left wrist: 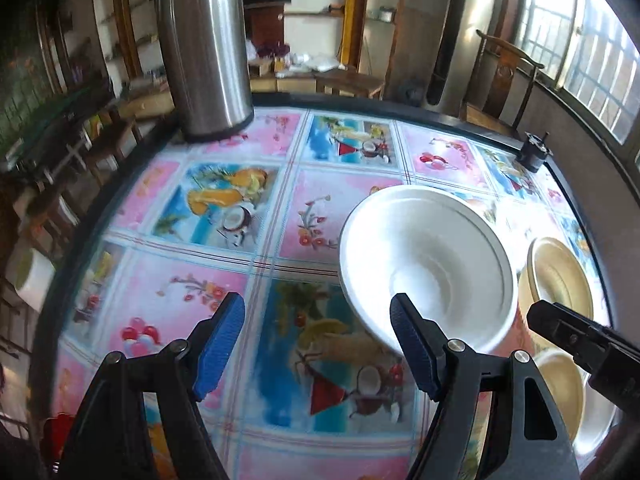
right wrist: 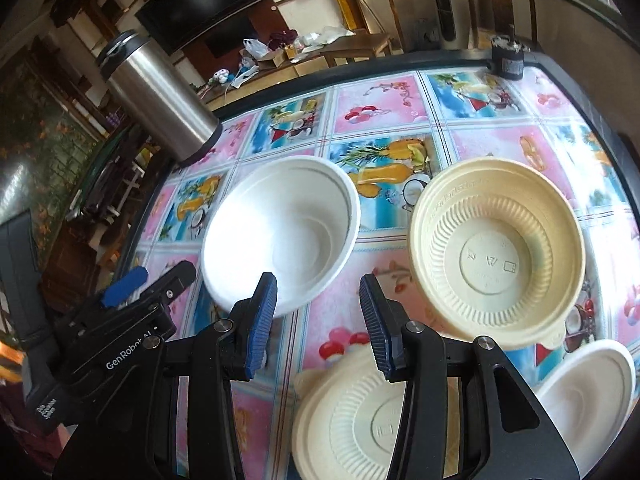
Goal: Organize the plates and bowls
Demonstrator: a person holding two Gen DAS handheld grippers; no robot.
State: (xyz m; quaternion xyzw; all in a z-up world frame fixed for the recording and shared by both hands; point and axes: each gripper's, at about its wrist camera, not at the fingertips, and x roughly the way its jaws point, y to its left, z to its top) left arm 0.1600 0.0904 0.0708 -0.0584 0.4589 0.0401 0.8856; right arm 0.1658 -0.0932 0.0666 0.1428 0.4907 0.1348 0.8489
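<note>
Both the left gripper [left wrist: 318, 334] and right gripper [right wrist: 318, 320] are spread and empty above the table, and the white bowl [right wrist: 280, 236], probably light, could slide away if a finger pushes its rim.

In the left wrist view, the right finger of the left tool [left wrist: 320, 336] covers the near rim of the white round foam bowl [left wrist: 428, 264]. Beside that bowl, the two cream ribbed plastic bowls [left wrist: 560, 276] are partly masked by the right tool [left wrist: 576, 340] and the bowl's wall. The tall brushed-steel flask [left wrist: 204, 48] loses its top at the frame edge. In the right wrist view, the cream ribbed plastic lid [right wrist: 352, 420] nearest the white bowl runs off the bottom edge, half behind the tool fingers [right wrist: 384, 328]. The embossed symbols in the cream bowl [right wrist: 496, 252] are too small to read.
</note>
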